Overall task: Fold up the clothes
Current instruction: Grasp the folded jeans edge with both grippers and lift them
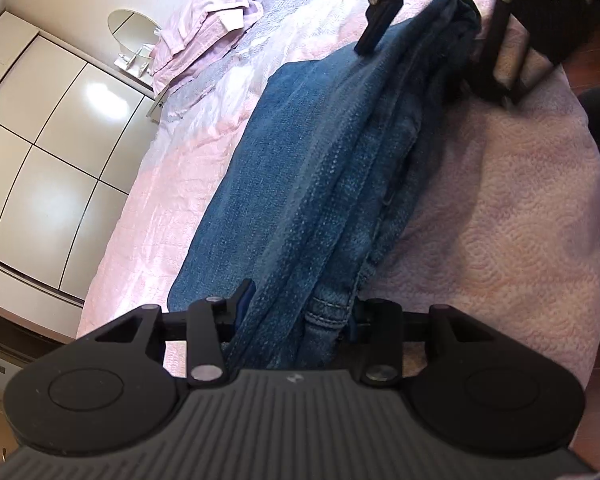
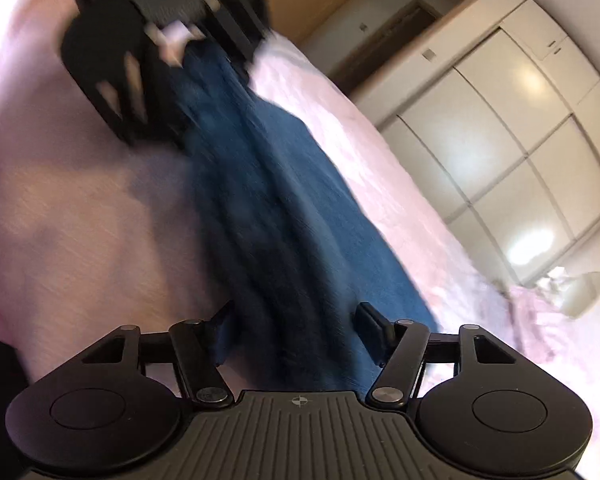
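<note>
A pair of blue jeans [image 1: 320, 152] lies folded lengthwise on the pink bedspread [image 1: 500, 220]. My left gripper [image 1: 296, 304] straddles the hem end, its fingers wide apart with the denim bunched between them. My right gripper [image 1: 432, 40] shows at the far end of the jeans in the left wrist view, its fingers spread around the fabric. In the blurred right wrist view the jeans [image 2: 292, 208] run between my right gripper's [image 2: 296, 320] open fingers, and the left gripper [image 2: 172, 40] is at the far end.
A pile of pink clothes [image 1: 216, 20] lies at the head of the bed. White wardrobe doors [image 1: 52, 120] stand beside the bed, with a round mirror [image 1: 134, 26] on a small shelf. A wooden door [image 2: 384, 36] is beyond the bed.
</note>
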